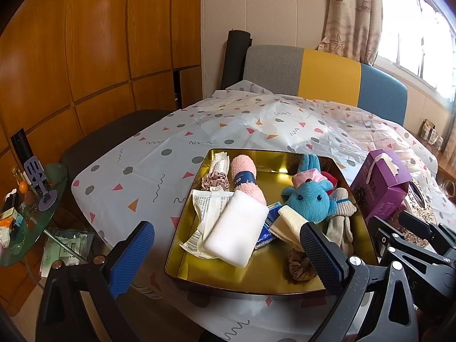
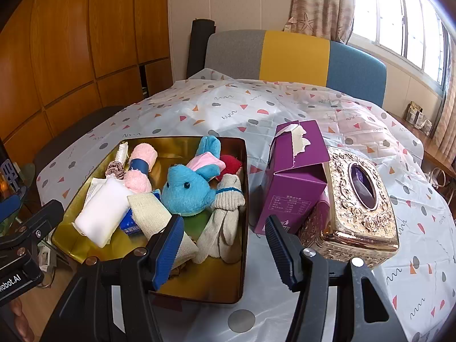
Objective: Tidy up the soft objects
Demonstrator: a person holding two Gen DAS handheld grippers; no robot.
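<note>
A gold tin tray [image 1: 256, 278] [image 2: 208, 280] on the patterned tablecloth holds several soft things. Among them are a white sponge [image 1: 236, 232] [image 2: 99, 213], a pink rolled towel [image 1: 246, 183] [image 2: 139, 171], a blue plush animal [image 1: 309, 198] [image 2: 185, 191], a grey knitted glove [image 1: 340, 218] [image 2: 225, 222], a beige cloth [image 1: 289, 222] [image 2: 148, 211] and a brown scrunchie [image 1: 300, 266]. My left gripper [image 1: 228, 259] hangs open over the tin's near edge, with nothing between its fingers. My right gripper [image 2: 223, 252] is open above the tin's near right corner, holding nothing.
A purple carton [image 2: 296, 176] [image 1: 382, 185] stands right of the tin, with an ornate gold tissue box [image 2: 356, 199] beside it. A grey, yellow and blue chair back [image 2: 293, 54] rises behind the table. A cluttered glass side table [image 1: 31, 213] sits low on the left.
</note>
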